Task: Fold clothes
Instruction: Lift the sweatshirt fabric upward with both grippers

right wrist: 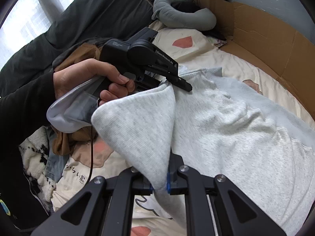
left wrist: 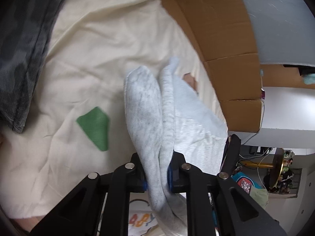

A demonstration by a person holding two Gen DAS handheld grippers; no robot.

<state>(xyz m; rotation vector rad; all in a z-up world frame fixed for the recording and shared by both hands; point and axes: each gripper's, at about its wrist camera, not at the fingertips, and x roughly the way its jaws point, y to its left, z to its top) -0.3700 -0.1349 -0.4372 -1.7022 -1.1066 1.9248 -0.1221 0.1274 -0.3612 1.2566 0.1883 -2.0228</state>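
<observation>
A light grey sweatshirt (right wrist: 236,129) lies on a cream bedsheet (right wrist: 196,59). My right gripper (right wrist: 159,186) is shut on a folded edge of the sweatshirt, which rises from the jaws as a cone of cloth. My left gripper (left wrist: 157,179) is shut on another edge of the same sweatshirt (left wrist: 149,106), bunched in two folds. In the right wrist view the left gripper (right wrist: 183,84) reaches in from the left, held by a hand, pinching the cloth at the top of the fold.
A cardboard box wall (left wrist: 226,45) borders the bed on the right, also in the right wrist view (right wrist: 285,45). A dark blanket (left wrist: 21,45) lies at left. A grey pillow (right wrist: 183,15), brown clothes (right wrist: 82,57) and a dark duvet (right wrist: 78,15) lie beyond.
</observation>
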